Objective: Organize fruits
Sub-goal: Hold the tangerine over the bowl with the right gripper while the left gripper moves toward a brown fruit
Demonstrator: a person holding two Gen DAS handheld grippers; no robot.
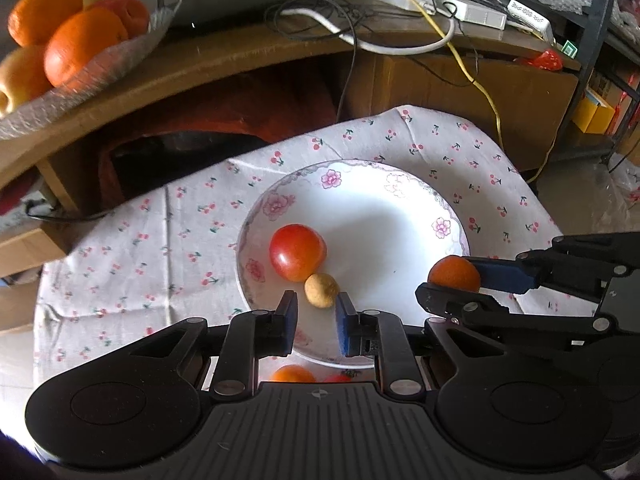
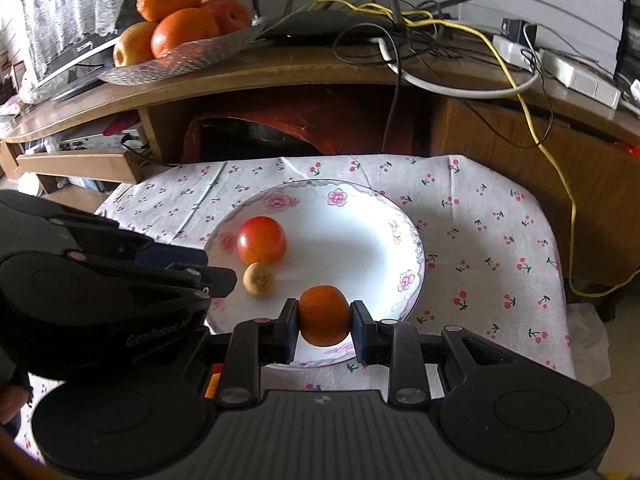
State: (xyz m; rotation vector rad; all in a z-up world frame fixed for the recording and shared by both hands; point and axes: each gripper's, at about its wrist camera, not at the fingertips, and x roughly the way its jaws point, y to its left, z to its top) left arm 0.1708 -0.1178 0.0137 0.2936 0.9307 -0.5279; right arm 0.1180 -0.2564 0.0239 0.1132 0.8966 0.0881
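"GeeRobot AI" lettering (image 2: 160, 334) on left gripper (image 1: 316, 322) housing.

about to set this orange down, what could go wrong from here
The right gripper grips the small orange above the plate's near rim; released there, it might roll off onto the cloth. The red tomato and small brown fruit sit close together, so a rolling orange could knock them. The open left gripper hovers near the brown fruit and could nudge it.
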